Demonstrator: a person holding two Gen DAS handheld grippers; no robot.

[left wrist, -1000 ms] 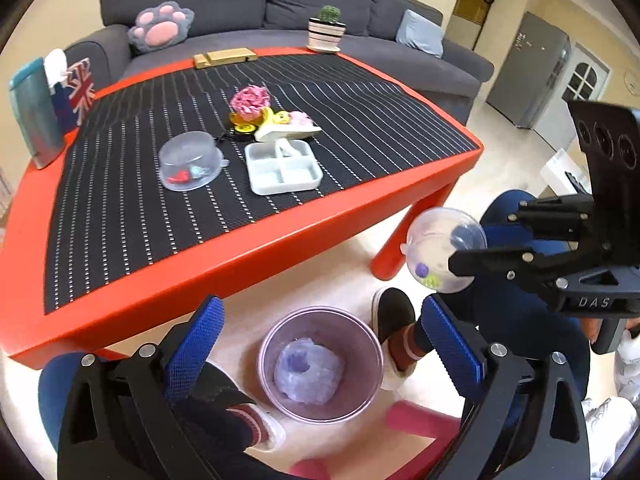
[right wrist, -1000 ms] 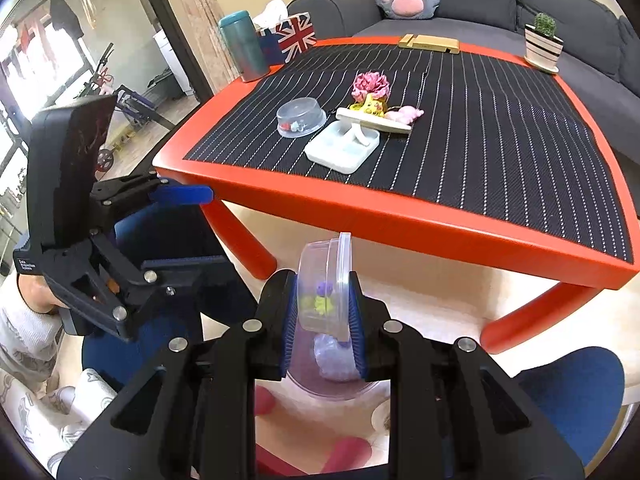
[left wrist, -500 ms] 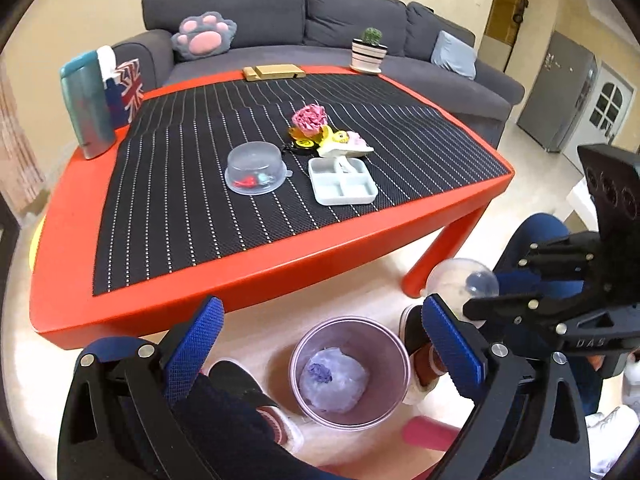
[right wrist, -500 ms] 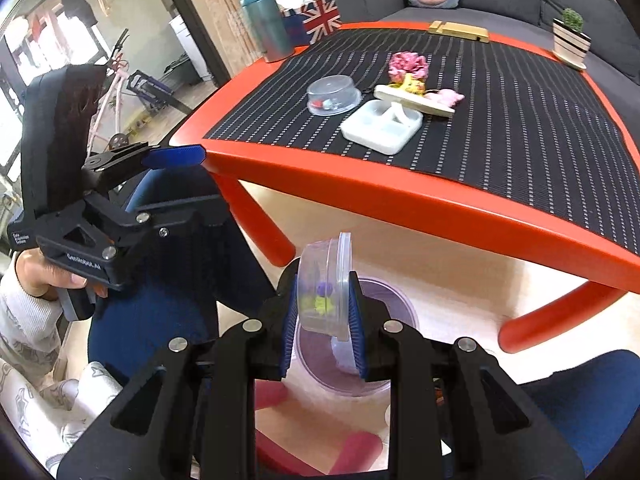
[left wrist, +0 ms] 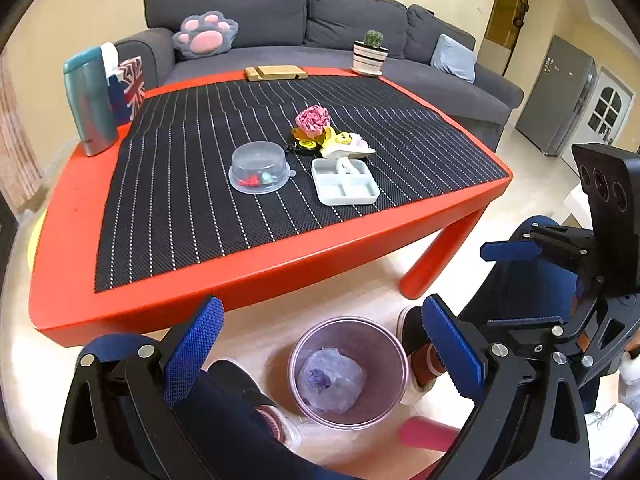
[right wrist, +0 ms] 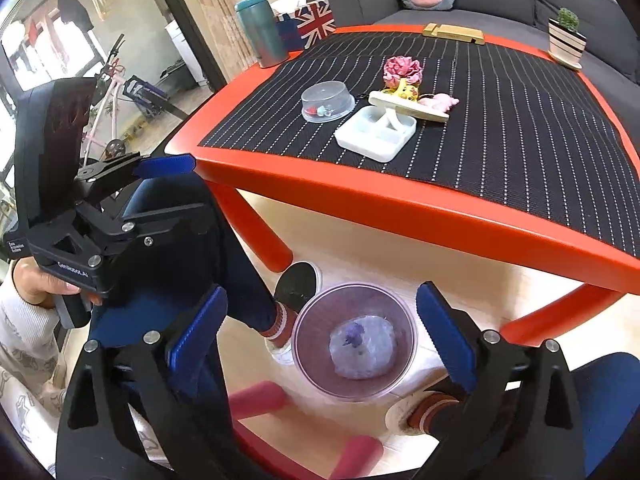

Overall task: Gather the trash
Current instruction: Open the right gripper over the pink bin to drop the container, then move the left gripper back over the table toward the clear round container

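floor: bin (right wrist: 354, 340) holds trash; right gripper (right wrist: 320, 332) just opened, empty

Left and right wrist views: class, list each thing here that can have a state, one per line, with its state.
Right gripper: fingers just opened, nothing between them.
Left gripper: open, empty.
Trash bin: upright on the floor, holding a clear container.
Domed container: upside down on the mat.
White tray: compartments mostly bare.
Teal tumbler: upright, closed.
Potted cactus: upright.
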